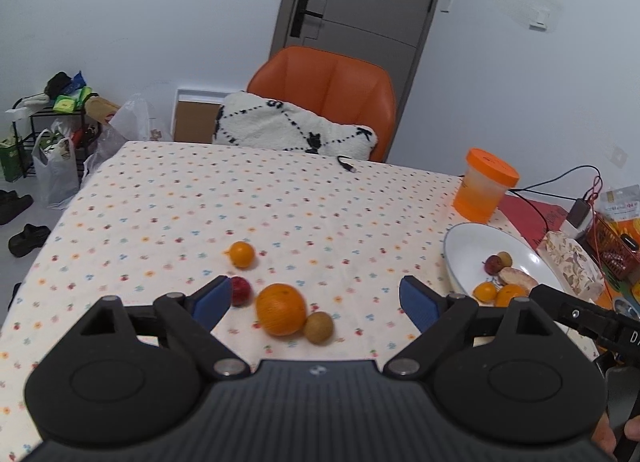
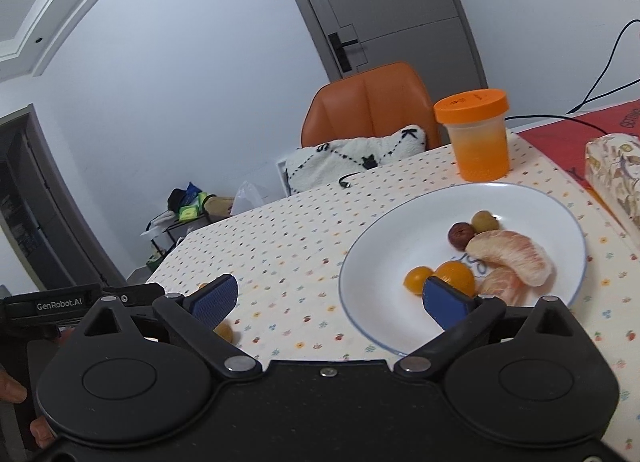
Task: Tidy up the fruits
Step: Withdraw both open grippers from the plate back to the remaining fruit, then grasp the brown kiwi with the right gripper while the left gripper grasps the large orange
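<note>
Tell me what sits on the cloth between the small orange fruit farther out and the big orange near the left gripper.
Bare dotted tablecloth; nothing sits between the small orange fruit and the big orange. The red fruit lies just beside that line. The left wrist view shows this.

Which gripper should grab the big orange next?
The left gripper, probably. It is open, and the big orange lies on the tablecloth right between its fingers. The right gripper, also open, sits by the plate.

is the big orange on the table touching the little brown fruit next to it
Touching. The left wrist view shows the big orange pressed against the small brown fruit at its lower right, with no tablecloth visible between them.
</note>
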